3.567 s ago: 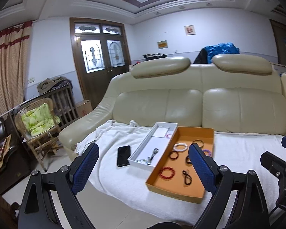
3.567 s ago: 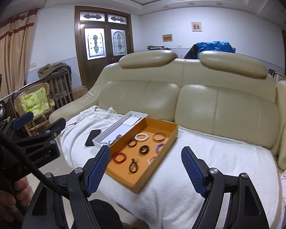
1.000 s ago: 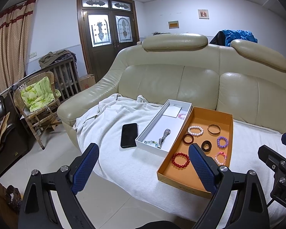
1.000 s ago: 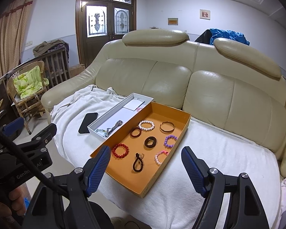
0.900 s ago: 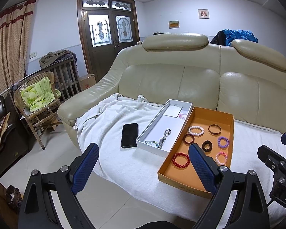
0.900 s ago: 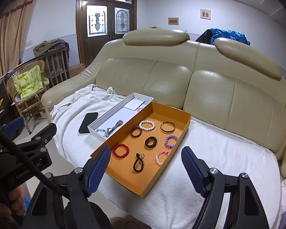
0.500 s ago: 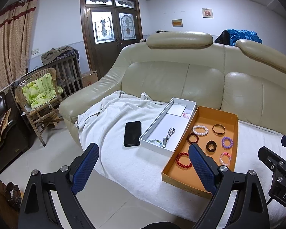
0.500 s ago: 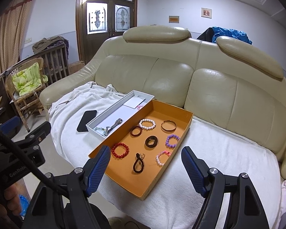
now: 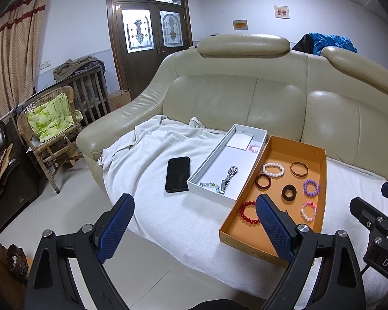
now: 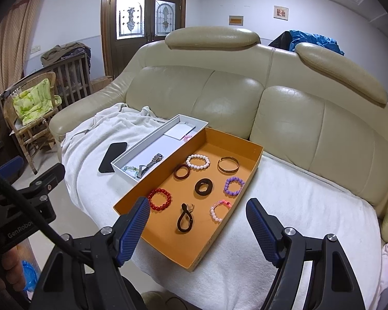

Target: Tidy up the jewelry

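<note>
Both grippers hang in front of the sofa's seat edge, angled downward toward it, with nothing between their blue fingers: the left gripper [image 9: 194, 215] has its fingers spread wide, and the right gripper [image 10: 198, 221] likewise stands wide apart and empty. On the white towel [image 10: 284, 206] covering the sofa [image 10: 245, 98] lie two open boxes side by side, touching along their long edges. The orange tray [image 10: 251, 170] holds a red bead bracelet [image 10: 159, 199], a white pearl bracelet [image 10: 198, 161], a gold bangle [image 10: 228, 164], a brown ring bangle [image 10: 181, 171], a dark scrunchie [image 10: 203, 186], a purple bead bracelet [image 10: 234, 183], a pink bead bracelet [image 10: 219, 210] and a black hair tie [image 10: 185, 218], all lying apart from each other. The white box [image 9: 201, 166] to its left holds a metal watch [image 9: 228, 176], a pale green bead strand [image 9: 209, 184] beside it, a white card [image 9: 239, 140] and a small pink bracelet [image 9: 254, 147] at the far end. A black phone [image 9: 177, 173] rests on the towel just beside the white box.
</note>
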Available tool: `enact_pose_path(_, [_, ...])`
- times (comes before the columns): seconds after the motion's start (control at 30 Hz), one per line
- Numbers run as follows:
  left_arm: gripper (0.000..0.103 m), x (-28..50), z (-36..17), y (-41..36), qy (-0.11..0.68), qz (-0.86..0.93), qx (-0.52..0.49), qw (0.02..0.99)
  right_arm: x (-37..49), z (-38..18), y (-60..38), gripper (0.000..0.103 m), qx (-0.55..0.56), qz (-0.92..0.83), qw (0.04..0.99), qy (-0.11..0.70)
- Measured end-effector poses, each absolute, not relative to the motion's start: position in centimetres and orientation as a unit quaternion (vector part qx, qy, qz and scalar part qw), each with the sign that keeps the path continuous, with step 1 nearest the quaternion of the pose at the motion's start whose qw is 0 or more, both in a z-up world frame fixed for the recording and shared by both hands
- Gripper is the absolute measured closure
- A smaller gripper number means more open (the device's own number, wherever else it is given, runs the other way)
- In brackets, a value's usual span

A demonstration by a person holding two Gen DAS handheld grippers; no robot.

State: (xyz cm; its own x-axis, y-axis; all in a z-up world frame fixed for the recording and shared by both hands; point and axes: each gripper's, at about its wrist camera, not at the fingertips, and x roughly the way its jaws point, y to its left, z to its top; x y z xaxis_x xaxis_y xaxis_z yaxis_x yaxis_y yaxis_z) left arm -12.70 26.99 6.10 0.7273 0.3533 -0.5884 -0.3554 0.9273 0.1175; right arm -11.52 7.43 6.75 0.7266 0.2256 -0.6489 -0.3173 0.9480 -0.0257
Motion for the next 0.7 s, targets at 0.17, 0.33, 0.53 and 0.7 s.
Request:
enact_pose_path(0.17, [0.008, -12.5, 5.8, 27.2, 0.320, 0.189, -0.006, 0.928, -11.2, 6.5, 7.7, 0.023, -0.069, 0.144, 0.926, 0.342])
enact_pose_path(0.33, [0.008, -12.2, 5.3, 27.5, 0.325, 0.187, -0.010, 0.927, -11.0, 6.2, 8.2, 0.023, -0.075, 0.142, 0.924, 0.347])
enact_pose_path(0.53, [0.008, -11.7, 4.6, 28.0, 0.333, 0.187, -0.015, 0.924, -10.3, 5.8, 8.6, 0.023, -0.078, 0.140, 0.922, 0.354])
enact_pose_path(0.7, [0.008, -11.2, 4.0, 28.5, 0.340, 0.187, -0.019, 0.921, -9.7, 5.3, 9.0, 0.023, -0.083, 0.139, 0.919, 0.358])
